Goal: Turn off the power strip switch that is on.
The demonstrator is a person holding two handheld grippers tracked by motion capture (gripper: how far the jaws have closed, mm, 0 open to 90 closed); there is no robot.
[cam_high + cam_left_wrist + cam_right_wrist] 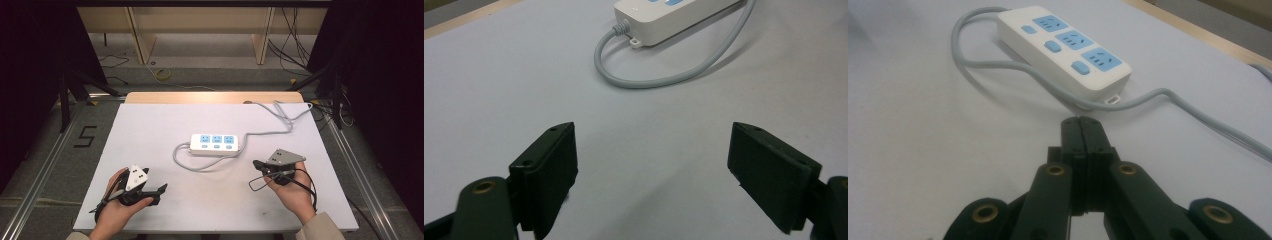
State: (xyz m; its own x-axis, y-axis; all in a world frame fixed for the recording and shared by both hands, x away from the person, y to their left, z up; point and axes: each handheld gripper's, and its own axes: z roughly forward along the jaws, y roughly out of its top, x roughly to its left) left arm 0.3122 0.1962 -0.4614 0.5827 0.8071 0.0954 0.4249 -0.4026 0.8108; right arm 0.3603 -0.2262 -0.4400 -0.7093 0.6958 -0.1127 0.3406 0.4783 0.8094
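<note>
A white power strip [216, 144] with three blue sockets lies in the middle of the white table; its grey cable [190, 162] loops off its left end and runs along its front and away to the back right. My left gripper [159, 192] rests near the front left, held by a hand, jaws wide open with nothing between them [651, 165]. My right gripper [256, 164] sits at the front right, its jaws pressed together and empty [1082, 131], pointing toward the strip [1065, 45]. The strip's cable end [664, 15] lies beyond the open left jaws.
The white table top [150, 125] ends in a wooden strip [210, 97] at the back. The grey cable [280, 117] snakes over the back right corner. Dark stands and floor cables surround the table; a "5" mark [86, 136] is on the floor left.
</note>
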